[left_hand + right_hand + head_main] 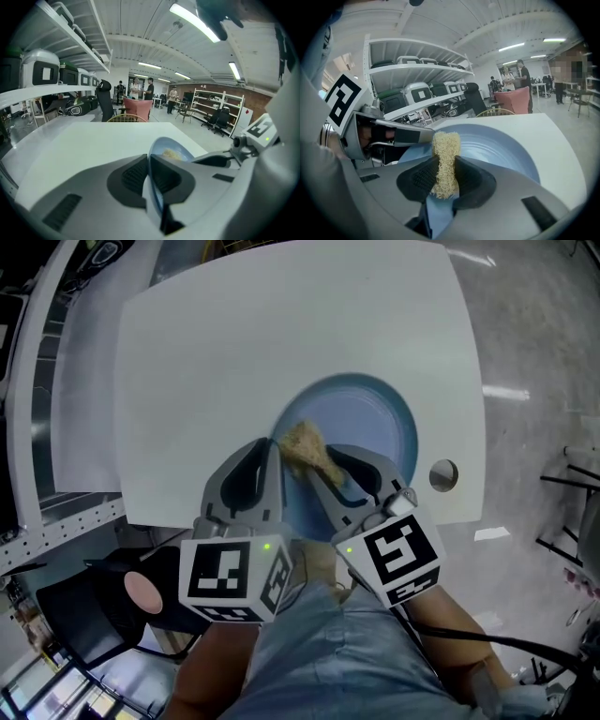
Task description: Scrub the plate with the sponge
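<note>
Left gripper (149,165): we are seeing its jaws clamping the near rim of the blue plate (375,423). Right gripper (444,180): its jaws are pinching the tan sponge (446,154), which is standing over the plate's near part, just beside the left jaws. We are not able to confirm contact. The plate is sitting on the white table (234,343), near its front edge.

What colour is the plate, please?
The plate is light blue, clearest in the right gripper view.
</note>
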Demonstrator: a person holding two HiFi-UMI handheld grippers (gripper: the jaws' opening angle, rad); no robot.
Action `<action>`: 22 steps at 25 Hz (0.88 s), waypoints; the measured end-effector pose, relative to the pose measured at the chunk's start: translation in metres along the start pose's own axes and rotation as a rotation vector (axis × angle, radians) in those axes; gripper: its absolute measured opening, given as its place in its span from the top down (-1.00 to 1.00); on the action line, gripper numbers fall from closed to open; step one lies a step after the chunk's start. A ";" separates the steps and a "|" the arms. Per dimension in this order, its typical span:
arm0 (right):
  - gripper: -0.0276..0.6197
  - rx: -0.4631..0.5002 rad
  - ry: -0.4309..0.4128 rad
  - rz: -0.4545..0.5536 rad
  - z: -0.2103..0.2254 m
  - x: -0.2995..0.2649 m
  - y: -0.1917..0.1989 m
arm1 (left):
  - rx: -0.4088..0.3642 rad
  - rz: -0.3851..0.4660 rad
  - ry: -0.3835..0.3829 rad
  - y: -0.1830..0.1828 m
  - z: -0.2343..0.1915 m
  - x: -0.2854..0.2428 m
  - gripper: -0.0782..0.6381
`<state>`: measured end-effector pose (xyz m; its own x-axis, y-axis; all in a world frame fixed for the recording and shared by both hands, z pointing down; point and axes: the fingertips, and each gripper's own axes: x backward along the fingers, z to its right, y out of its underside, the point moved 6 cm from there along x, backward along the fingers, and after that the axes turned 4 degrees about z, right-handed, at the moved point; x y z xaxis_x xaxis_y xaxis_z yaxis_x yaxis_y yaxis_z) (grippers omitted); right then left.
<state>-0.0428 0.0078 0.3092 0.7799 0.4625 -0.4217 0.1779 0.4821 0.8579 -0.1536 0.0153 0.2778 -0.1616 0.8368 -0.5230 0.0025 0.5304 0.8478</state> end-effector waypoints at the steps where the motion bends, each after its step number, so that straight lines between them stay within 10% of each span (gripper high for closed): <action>1: 0.58 0.003 -0.009 -0.001 -0.003 0.000 0.001 | 0.001 0.000 -0.002 0.000 0.000 0.000 0.72; 22: 0.59 -0.004 -0.134 -0.082 -0.031 0.012 0.039 | 0.013 -0.009 0.001 0.001 -0.002 -0.008 0.72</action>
<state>-0.0450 0.0554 0.3279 0.8363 0.3180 -0.4466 0.2420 0.5168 0.8212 -0.1547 0.0084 0.2830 -0.1628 0.8319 -0.5306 0.0135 0.5396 0.8418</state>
